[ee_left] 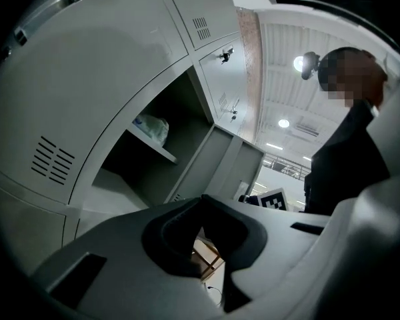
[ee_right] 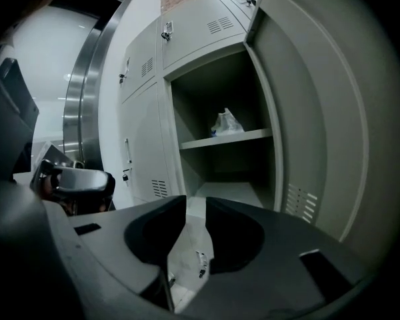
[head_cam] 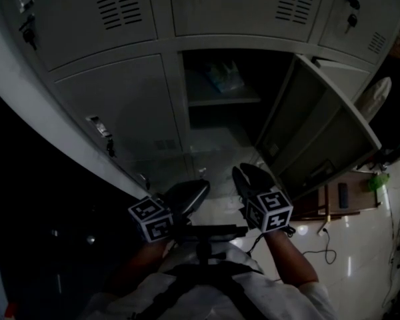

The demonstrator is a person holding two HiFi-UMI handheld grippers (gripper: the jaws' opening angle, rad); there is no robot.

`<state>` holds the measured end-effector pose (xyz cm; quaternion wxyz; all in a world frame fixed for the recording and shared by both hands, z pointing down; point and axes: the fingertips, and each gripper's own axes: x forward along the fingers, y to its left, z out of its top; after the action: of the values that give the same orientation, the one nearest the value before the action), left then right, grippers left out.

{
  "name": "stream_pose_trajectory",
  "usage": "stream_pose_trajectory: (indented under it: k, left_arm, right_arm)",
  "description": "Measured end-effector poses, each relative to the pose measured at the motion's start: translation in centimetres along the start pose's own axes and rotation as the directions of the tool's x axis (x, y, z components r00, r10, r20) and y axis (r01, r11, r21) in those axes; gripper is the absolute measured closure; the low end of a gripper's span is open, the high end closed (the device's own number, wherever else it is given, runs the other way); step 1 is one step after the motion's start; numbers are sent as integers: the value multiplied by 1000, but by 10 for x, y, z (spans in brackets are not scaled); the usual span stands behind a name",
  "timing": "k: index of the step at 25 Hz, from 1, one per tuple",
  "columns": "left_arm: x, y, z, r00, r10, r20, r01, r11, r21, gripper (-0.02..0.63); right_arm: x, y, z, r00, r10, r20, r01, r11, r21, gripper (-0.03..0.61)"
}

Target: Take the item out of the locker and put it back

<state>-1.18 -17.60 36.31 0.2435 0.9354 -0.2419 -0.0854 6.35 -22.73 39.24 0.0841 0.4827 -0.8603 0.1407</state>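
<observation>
**Bag sits on the locker shelf, both my grippers outside the opening**

I stand before a bank of grey metal lockers with one locker [head_cam: 187, 79] open and its door [head_cam: 320, 129] swung wide to the right. The item, a small crumpled plastic bag [ee_right: 227, 122], lies on the shelf [ee_right: 227, 139] in the upper part of that compartment, toward the back, touched by neither tool.

My left gripper [ee_left: 200, 202] is pressed together: its dark fingertips meet, with nothing caught between them. Its view looks up at the shelf and the bag from below and to the left.

My right gripper [ee_right: 195, 205] stands slightly spread, a narrow slit between its tips. Through the slit only the pale floor [ee_right: 187, 259] of the room shows, so it holds nothing. It faces the open compartment almost squarely, the door's inner face filling the right of its view.

From my head camera the two tools sit side by side, low in front of me, near each other, each with its marker cube [head_cam: 270, 212] toward me. Both are outside the locker and well apart from the bag. The neighbouring lockers [head_cam: 120, 105] are closed.
</observation>
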Motion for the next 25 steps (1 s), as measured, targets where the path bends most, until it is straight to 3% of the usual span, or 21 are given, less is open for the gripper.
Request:
stream_pose_trajectory:
  k: [10,12,14,25]
  left_arm:
    - [14,2,38,998,-9,63,3,995,96,606]
    - [17,4,45,998,-5,67,-2,995,101,605]
    - [20,6,52,997,4,71,-12,993,115,563]
    - [44,16,80,997,17,69,-29,985,172,557]
  right_arm:
    - [15,-23,59,995,-37,89,44,996,-79,451]
    - [21,-27,72,993,-49,104,59,994,-93,450]
    - [27,-30,84,991,-56,121,69,992,-107,440]
    - [69,-48,140,982,-101,160,132,973,-191,397]
